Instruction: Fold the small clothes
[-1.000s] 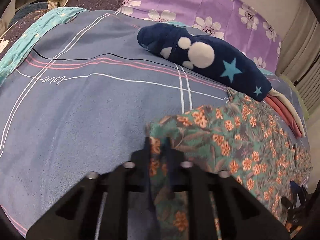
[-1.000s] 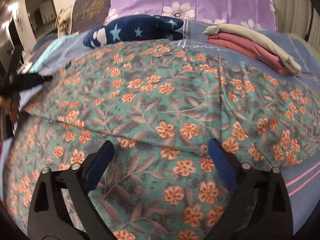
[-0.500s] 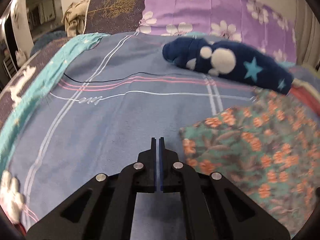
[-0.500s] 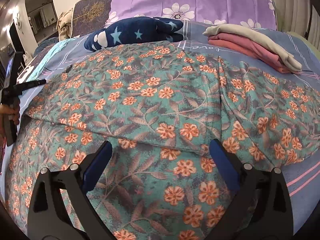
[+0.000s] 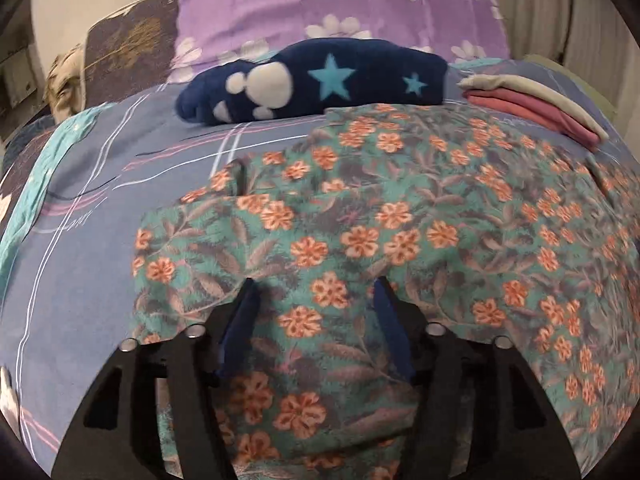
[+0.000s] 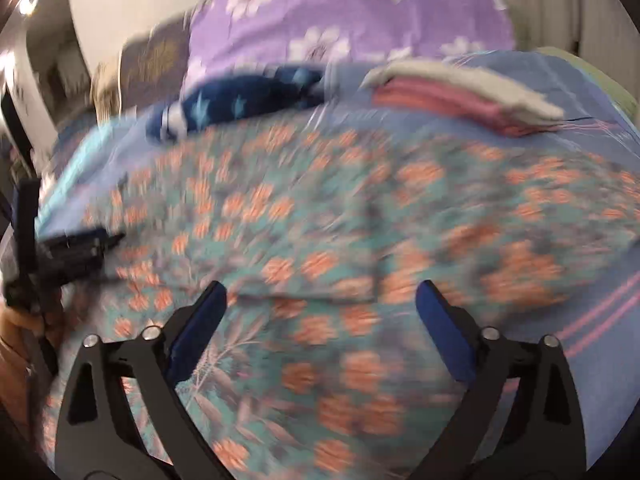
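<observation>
Beneath left hand-held gripper (image 5: 316, 292): floral garment (image 5: 380, 240)

Spread across the near half of the bed (image 5: 100, 248): the floral garment (image 5: 400, 220), one layer lapped over another near the front. Just behind its far edge, toward the left: a plush sock-shaped thing (image 5: 320, 80), lying on its side. To the right of that, a stack of folded clothes (image 5: 540, 104) (well apart from the garment's fold, touching nothing else). Behind both, propped at the head: a pillow (image 5: 340, 4), with a second cushion (image 5: 132, 52) to its left. Over the garment's near part, left gripper (image 5: 316, 292) beside right gripper (image 6: 320, 296), fabric under each.
</observation>
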{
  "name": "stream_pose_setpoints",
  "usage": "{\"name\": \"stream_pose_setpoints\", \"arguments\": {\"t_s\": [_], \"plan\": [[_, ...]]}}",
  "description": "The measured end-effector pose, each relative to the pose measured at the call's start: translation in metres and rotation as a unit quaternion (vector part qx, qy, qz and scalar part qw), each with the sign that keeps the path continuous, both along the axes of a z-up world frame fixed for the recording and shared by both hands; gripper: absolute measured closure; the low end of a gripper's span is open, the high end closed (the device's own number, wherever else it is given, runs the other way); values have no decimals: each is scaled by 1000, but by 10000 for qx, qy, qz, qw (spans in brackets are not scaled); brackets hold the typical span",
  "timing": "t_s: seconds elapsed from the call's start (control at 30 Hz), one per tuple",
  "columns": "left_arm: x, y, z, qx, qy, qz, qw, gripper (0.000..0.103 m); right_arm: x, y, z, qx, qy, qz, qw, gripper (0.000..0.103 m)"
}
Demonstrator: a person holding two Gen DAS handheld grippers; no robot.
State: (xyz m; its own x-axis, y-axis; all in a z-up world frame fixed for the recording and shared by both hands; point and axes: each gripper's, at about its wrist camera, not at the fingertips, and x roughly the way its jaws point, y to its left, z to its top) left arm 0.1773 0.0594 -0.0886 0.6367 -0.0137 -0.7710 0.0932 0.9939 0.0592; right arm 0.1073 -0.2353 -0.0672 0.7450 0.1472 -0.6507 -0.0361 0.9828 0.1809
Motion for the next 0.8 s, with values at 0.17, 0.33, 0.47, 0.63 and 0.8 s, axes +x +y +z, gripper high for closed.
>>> {"name": "stream_pose_setpoints", "arguments": {"t_s": [0.17, 0.33, 0.47, 0.63, 0.8], "plan": [[12, 6, -10, -215, 39, 33, 9998, 29, -31, -150, 28, 686, -266, -2191, 9729, 71], [12, 6, -5, -71, 8, 52, 10000, 27, -61, -283, -1, 2463, 71, -3334, 9100, 65], [0, 3, -2, 3, -2, 140, 9999, 20, -54, -318, -19, 3181, -83, -3385, 8855, 45], [-4, 5, -1, -40, -18, 153, 9999, 19, -35, -349, -23, 3684, -303, -3718, 8515, 57], [-3, 5, -2, -33, -22, 157, 9999, 18, -13, -354, -7, 3688, -271, -3885, 8440, 98]]}}
